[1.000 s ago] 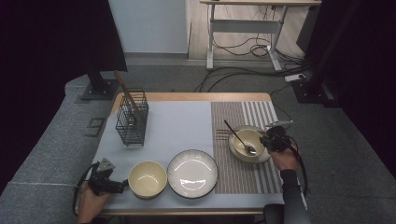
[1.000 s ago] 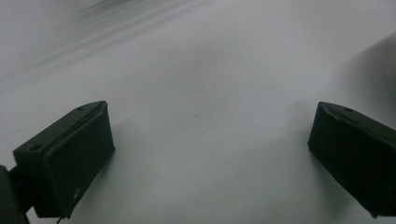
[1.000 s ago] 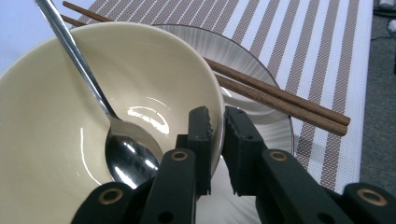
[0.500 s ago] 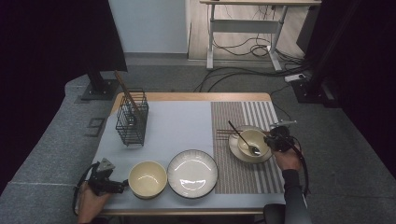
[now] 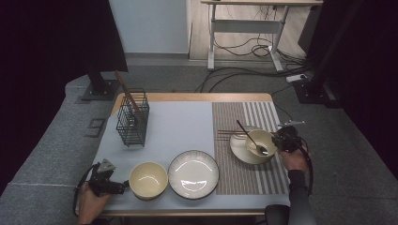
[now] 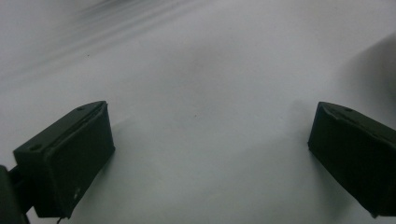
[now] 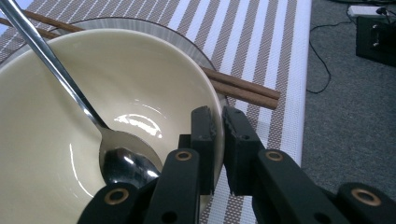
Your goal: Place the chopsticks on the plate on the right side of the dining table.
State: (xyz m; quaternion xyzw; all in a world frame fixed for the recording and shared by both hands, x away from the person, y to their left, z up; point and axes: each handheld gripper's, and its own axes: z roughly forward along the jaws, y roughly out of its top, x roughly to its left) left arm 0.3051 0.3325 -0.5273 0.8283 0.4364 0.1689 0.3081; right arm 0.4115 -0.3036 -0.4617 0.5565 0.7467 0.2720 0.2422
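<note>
the left gripper (image 5: 123,186) rests at the near left edge of the table (image 5: 187,97), jaws spread wide over bare mat with nothing between them, just beside a cream bowl (image 5: 148,179). next to that sits a striped plate (image 5: 194,174). further right, the right gripper (image 7: 218,122) is clamped on the rim of a second bowl (image 7: 140,79), which sits on a plate (image 5: 239,149) with a spoon (image 7: 70,93) inside. chopsticks (image 7: 245,91) lie behind it; a wire basket (image 5: 132,123) stands far left.
</note>
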